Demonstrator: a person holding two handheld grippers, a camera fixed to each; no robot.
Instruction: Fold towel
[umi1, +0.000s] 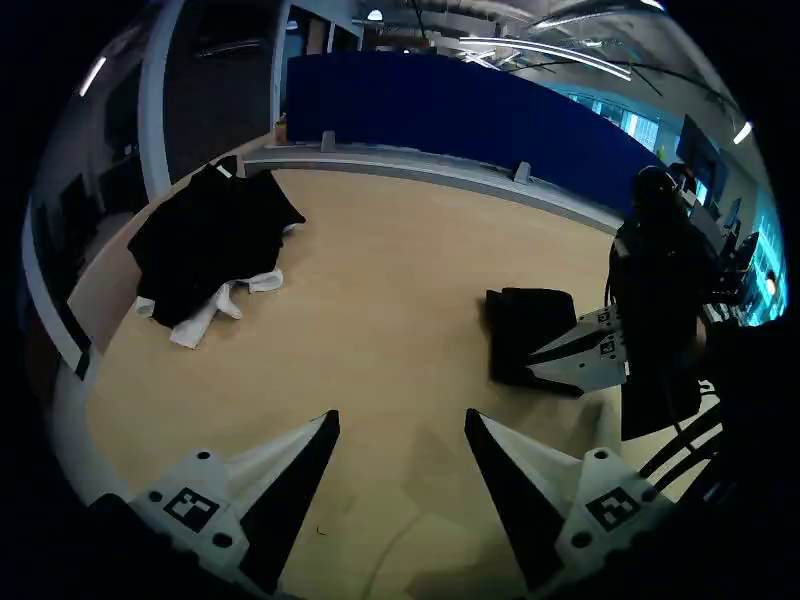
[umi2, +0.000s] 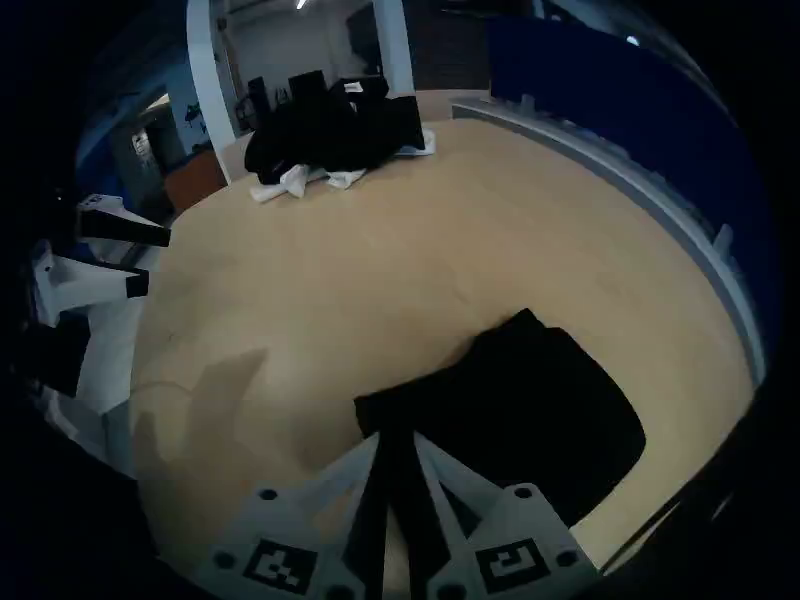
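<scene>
A folded black towel (umi2: 520, 410) lies flat on the wooden table (umi2: 400, 260), near its right edge. My right gripper (umi2: 397, 442) sits at the towel's near corner, its fingers almost together with the dark cloth edge pinched between them. In the left gripper view the same towel (umi1: 522, 318) lies at mid right, with the right gripper (umi1: 534, 364) on its near edge. My left gripper (umi1: 400, 420) hovers open over bare table (umi1: 400, 260), holding nothing. It also appears far left in the right gripper view (umi2: 158, 260).
A heap of black and white cloths (umi1: 205, 245) sits at the table's far left corner, seen again at the far end (umi2: 330, 135). A blue partition (umi1: 450, 110) runs along the back edge. A person in dark clothes (umi1: 660, 270) stands at the right.
</scene>
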